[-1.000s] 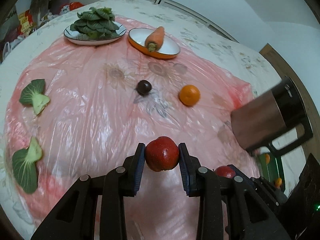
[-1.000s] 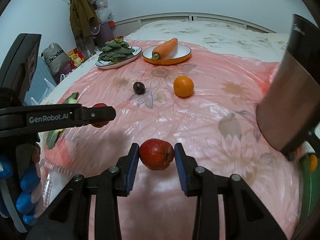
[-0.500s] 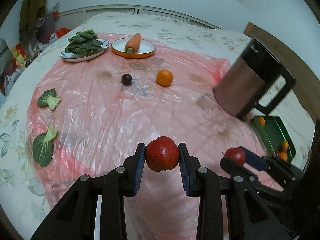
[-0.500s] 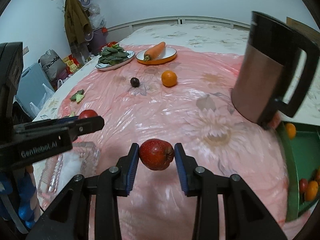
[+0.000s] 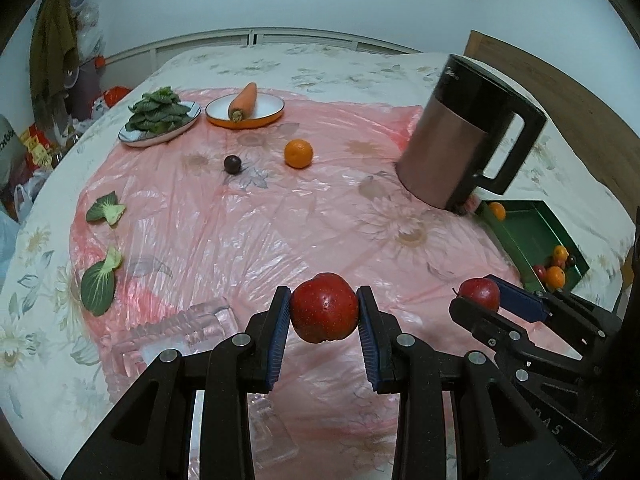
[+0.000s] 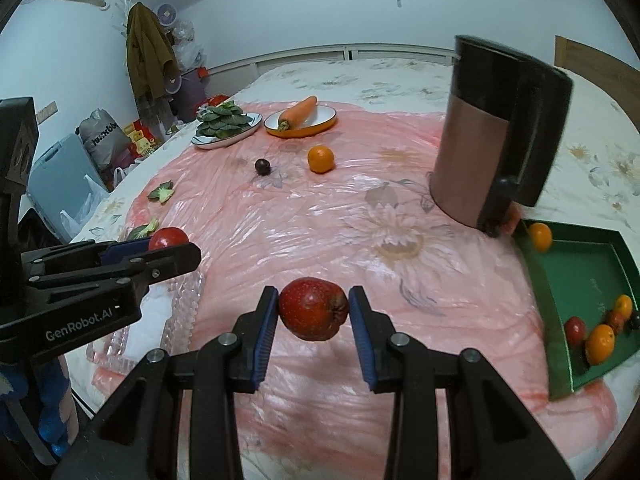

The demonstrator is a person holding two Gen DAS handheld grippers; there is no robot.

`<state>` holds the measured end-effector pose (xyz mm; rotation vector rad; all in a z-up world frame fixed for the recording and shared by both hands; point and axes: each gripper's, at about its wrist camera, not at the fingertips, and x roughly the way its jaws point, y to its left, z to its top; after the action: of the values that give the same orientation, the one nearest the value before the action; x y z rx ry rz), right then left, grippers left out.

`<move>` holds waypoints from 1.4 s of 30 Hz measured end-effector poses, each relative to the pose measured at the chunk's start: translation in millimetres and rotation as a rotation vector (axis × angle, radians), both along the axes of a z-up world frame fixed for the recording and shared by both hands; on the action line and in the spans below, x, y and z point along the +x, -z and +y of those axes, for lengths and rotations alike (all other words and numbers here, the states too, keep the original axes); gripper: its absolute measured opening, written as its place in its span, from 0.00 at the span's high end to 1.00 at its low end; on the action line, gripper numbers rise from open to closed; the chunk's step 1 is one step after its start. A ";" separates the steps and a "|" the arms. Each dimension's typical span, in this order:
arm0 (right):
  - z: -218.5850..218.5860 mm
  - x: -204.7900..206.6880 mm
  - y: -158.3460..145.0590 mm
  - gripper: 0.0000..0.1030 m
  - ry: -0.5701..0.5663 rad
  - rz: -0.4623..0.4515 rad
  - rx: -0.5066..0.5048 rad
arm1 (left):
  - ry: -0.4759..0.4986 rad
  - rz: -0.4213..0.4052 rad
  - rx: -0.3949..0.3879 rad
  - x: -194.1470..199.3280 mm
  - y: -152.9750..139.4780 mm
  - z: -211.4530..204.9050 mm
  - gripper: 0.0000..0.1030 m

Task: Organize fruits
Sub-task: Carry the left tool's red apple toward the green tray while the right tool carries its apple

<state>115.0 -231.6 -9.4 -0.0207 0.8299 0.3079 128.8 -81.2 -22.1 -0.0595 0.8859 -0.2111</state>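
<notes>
The far side of the red apple (image 5: 324, 307) is masked by its own bulk between the pads of the left claw (image 5: 323, 316), and the claw's handles are cut off by the bottom edge. In the right wrist view, the small fruits (image 6: 600, 330) in the green tray (image 6: 560, 344) are crowded at the rim of the picture and cannot be told apart by kind. The tray's near corner is hidden behind the kettle (image 6: 492, 136), whose outline is smeared. A clear glass dish (image 6: 184, 308) is largely covered by the other claw's body. The clutter (image 6: 120, 140) beside the bed is too small to be read.
</notes>
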 end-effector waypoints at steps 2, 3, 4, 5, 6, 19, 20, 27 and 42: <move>-6.7 -5.6 -2.0 0.58 0.009 -0.006 0.003 | 0.010 -0.009 0.008 -4.5 -3.4 -6.0 0.73; -10.2 -8.0 -3.1 0.58 0.014 -0.009 0.005 | 0.013 -0.012 0.010 -6.4 -4.3 -8.5 0.72; -14.3 -10.2 -4.1 0.58 0.018 -0.012 0.006 | 0.019 -0.015 0.015 -8.2 -5.5 -12.3 0.72; -17.6 -12.6 -5.0 0.58 0.023 -0.015 0.006 | 0.024 -0.018 0.020 -9.9 -6.6 -16.1 0.73; -20.2 -14.5 -5.8 0.58 0.028 -0.018 0.006 | 0.028 -0.020 0.022 -10.9 -7.4 -18.9 0.73; -79.7 -34.9 -6.5 0.58 0.118 -0.035 0.031 | 0.096 -0.037 0.090 -23.3 -11.1 -69.6 0.72; -83.8 -36.1 -6.4 0.58 0.125 -0.035 0.032 | 0.101 -0.037 0.093 -23.5 -10.9 -73.9 0.72; -118.2 -41.8 -7.7 0.58 0.184 -0.047 0.036 | 0.141 -0.030 0.120 -25.8 -5.8 -103.6 0.72; -177.3 -43.0 -10.3 0.58 0.276 -0.082 0.063 | 0.220 -0.029 0.162 -21.4 -0.4 -159.7 0.73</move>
<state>71.9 -408.8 0.9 0.1380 0.7309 0.0726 107.4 -240.8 -21.7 0.1915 0.8780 -0.3434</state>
